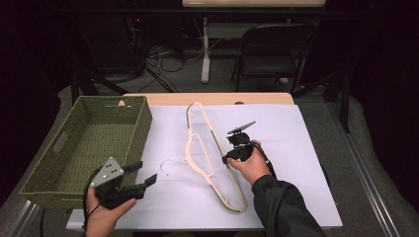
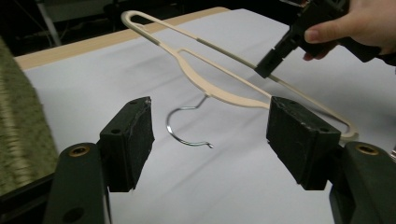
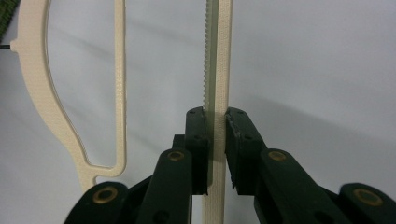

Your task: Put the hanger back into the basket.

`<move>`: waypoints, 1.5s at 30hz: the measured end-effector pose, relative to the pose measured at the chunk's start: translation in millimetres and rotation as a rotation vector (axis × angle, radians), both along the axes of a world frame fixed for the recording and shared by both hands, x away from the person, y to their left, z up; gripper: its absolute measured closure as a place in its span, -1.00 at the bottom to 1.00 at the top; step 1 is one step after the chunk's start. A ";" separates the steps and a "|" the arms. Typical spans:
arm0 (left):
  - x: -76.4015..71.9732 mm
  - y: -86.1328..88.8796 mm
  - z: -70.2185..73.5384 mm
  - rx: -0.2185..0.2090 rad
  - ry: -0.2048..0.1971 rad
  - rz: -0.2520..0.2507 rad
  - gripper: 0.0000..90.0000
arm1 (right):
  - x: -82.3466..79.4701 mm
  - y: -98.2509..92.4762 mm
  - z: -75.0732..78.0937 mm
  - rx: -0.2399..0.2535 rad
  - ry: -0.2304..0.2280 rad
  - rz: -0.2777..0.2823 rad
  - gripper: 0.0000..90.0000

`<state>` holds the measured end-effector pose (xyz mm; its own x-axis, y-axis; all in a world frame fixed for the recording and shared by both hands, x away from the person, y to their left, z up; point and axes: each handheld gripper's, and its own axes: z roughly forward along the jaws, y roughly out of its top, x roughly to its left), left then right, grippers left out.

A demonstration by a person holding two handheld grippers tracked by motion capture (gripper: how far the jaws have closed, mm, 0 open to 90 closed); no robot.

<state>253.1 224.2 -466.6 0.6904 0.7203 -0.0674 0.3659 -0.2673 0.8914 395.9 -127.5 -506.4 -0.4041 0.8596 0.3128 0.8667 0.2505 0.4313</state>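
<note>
Room dark, walls black at frame edges. Grey floor [image 1: 188, 74] across upper middle, w/ tangled cables [image 1: 165, 54] upper left of centre. Black folding chair [image 1: 272, 52] upper right. White table leg [image 1: 205, 49] top centre, under a pale tabletop [image 1: 254, 2] at top edge. Wooden table [image 1: 207, 98] centre, covered w/ white sheet [image 1: 296, 148].

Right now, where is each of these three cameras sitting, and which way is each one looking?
High view: above the person's side, looking forward and down on the white-covered table, woven green basket and cream plastic clothes hanger; both hands and a dark sleeve show.
Left gripper view: rides the left gripper, looking between its open black jaws at the hanger's wire hook.
Right gripper view: rides the right gripper, its jaws shut on the hanger's ridged bar.
Shared: the high and left gripper views both show the right gripper gripping the hanger.
</note>
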 end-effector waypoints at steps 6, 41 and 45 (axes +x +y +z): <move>-1.8 -20.4 -9.1 0.018 0.011 -0.050 -0.27 | -6.7 -6.4 5.7 0.062 -0.023 -0.006 0.78; 9.7 -61.7 -41.3 -0.067 0.104 -0.033 -0.21 | -35.2 -25.1 1.4 0.384 -0.155 -0.138 0.78; 14.0 -70.2 -41.7 -0.097 0.113 -0.035 -0.18 | -38.5 -24.1 -2.8 0.408 -0.172 -0.151 0.78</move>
